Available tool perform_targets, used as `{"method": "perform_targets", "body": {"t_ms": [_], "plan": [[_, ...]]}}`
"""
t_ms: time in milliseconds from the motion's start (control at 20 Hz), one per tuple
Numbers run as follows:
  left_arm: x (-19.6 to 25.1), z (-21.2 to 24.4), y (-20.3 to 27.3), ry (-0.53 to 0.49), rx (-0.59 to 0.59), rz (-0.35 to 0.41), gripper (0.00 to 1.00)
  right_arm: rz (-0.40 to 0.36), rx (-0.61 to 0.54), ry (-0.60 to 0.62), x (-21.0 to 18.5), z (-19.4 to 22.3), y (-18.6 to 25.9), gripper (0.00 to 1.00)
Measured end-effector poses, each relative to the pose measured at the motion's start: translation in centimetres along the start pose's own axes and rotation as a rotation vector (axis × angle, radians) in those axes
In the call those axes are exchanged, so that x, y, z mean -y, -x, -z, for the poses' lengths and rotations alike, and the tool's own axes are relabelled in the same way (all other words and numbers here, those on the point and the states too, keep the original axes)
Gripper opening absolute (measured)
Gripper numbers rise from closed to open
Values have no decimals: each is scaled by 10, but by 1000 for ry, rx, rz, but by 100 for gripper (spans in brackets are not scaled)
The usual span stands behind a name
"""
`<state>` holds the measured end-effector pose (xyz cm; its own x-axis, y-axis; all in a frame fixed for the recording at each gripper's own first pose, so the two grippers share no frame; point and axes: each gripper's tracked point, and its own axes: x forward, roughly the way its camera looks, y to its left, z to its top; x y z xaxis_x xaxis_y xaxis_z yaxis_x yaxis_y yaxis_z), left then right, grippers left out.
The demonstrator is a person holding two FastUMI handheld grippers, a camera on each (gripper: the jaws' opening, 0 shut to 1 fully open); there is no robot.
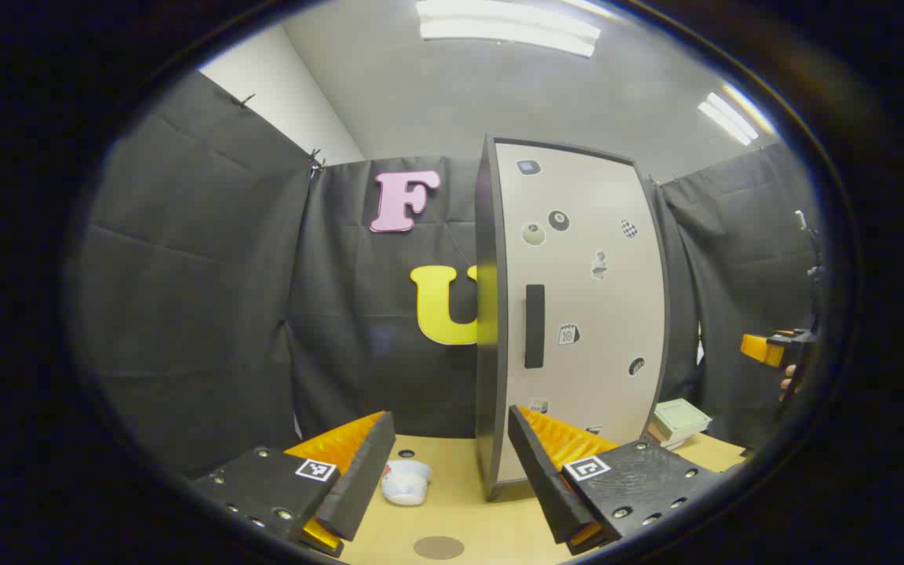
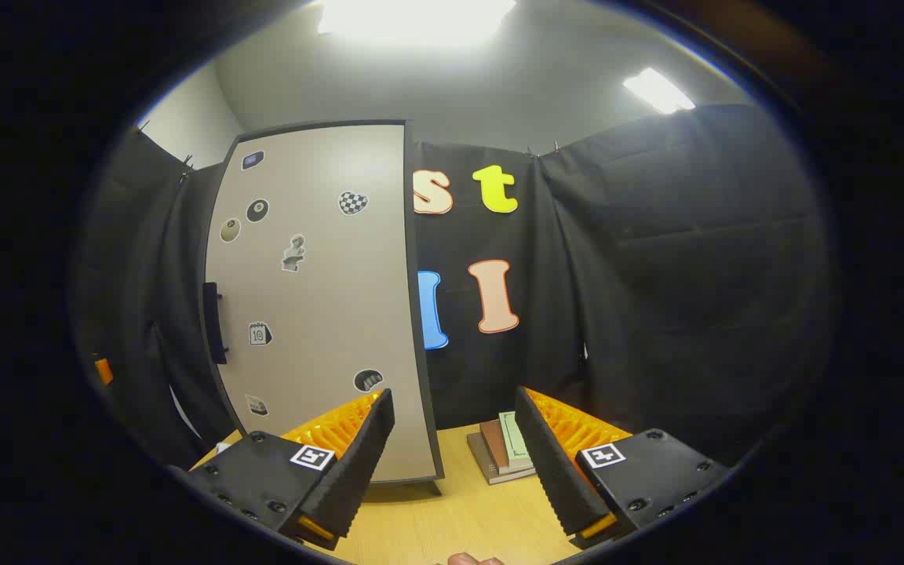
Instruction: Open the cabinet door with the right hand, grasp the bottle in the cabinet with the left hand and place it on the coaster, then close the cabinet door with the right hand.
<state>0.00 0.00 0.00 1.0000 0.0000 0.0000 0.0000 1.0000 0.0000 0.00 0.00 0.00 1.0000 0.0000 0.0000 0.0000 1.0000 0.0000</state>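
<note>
Black cloth walls (image 1: 201, 259) around a light wooden desk (image 2: 452, 514), white wall corner (image 1: 279, 94) behind, gray ceiling with fluorescent lights (image 1: 507, 27) on.

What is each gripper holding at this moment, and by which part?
Nothing is held. The left gripper and the right gripper are both open with nothing between the fingers. The cabinet door is closed, its handle untouched.

A stack of books (image 2: 503, 455) lies flat on the wooden table (image 2: 452, 518), to the right of the cabinet; in the left gripper view the same books (image 1: 678, 421) show a pale green cover on top; a small white crumpled object (image 1: 406, 481) rests on the table (image 1: 468, 526); bright ceiling lights (image 1: 508, 27) shine above.
</note>
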Motion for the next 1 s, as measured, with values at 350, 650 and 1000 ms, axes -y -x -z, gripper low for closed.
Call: {"method": "perform_targets", "body": {"t_ms": [350, 650, 1000], "plan": [[0, 11, 4, 35, -13, 4, 88, -50, 1, 35, -18, -5, 4, 98], [-1, 8, 1, 30, -16, 8, 88, -98, 3, 49, -38, -10, 4, 98], [-10, 10, -1, 35, -18, -11, 89, -139, 11, 36, -57, -24, 1, 98]]}}
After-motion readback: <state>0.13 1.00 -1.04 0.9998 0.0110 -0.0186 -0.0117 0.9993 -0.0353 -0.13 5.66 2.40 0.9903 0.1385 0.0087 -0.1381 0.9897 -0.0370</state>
